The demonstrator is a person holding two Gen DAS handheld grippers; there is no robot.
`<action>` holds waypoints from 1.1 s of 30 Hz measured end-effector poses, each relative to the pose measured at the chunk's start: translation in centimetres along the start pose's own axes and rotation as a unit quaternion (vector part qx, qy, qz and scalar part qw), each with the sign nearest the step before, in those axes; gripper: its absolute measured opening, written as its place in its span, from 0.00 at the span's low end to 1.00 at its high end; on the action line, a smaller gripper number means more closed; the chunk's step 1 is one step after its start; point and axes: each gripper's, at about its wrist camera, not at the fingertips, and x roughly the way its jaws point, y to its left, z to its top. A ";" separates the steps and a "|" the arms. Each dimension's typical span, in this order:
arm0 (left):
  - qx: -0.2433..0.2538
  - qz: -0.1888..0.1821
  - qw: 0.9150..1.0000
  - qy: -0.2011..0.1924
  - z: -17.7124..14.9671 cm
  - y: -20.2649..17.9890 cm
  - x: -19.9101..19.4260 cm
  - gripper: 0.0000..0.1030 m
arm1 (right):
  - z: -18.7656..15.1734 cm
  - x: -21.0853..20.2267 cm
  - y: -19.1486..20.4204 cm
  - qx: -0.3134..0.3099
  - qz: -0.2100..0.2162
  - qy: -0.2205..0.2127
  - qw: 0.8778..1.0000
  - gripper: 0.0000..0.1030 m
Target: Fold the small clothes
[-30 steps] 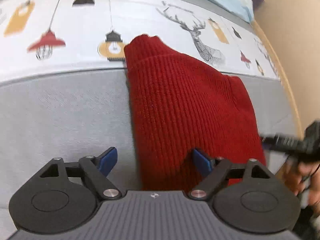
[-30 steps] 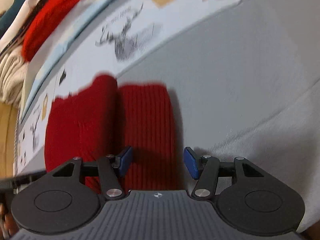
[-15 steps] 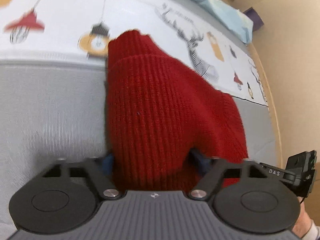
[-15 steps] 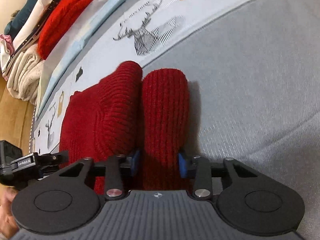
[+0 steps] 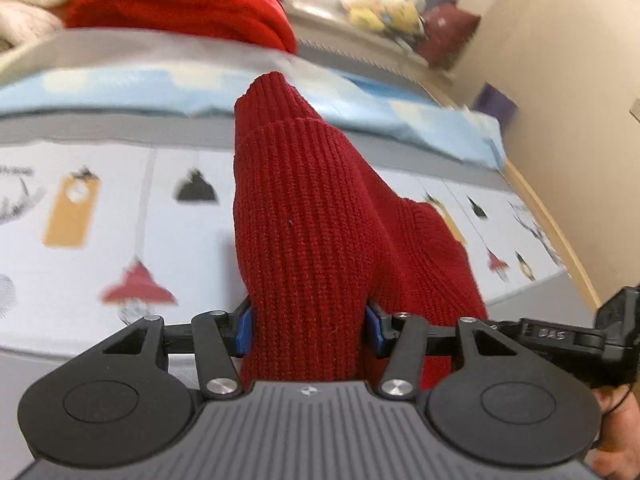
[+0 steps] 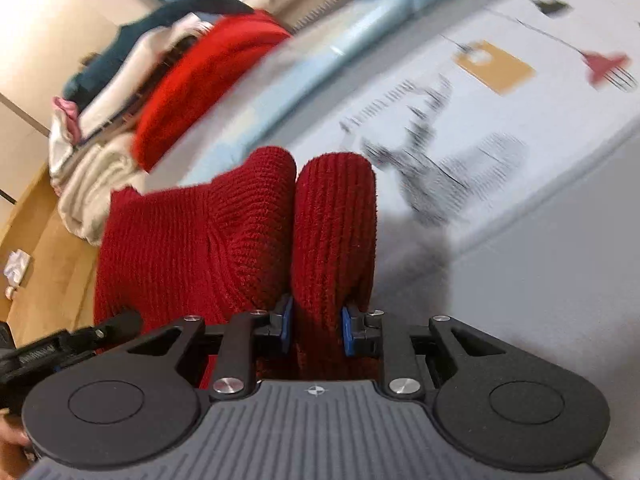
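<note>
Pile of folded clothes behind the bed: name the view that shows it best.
The right wrist view. There the pile of folded clothes shows as a blurred stack: dark teal, cream, pink and bright red layers. The left wrist view catches only its bright red and cream edge along the top, blurred and cropped.

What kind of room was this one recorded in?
Most likely a bedroom: a printed bedsheet with deer and lamp drawings, a pile of folded clothes at the far edge, and soft toys on a ledge behind.
</note>
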 end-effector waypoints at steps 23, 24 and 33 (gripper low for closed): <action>-0.090 0.056 0.991 0.077 -2.1 8.1 -1.4 0.69 | -3.7 1.5 6.9 -0.132 0.046 0.109 0.984 0.14; -0.088 0.052 0.992 0.076 -2.1 8.0 -1.6 0.69 | -3.2 0.4 7.0 -0.115 0.058 0.097 0.987 0.14; -0.056 0.031 0.994 0.093 -2.1 6.3 -1.4 0.69 | -4.5 -0.5 4.4 -0.097 -0.041 0.180 0.978 0.10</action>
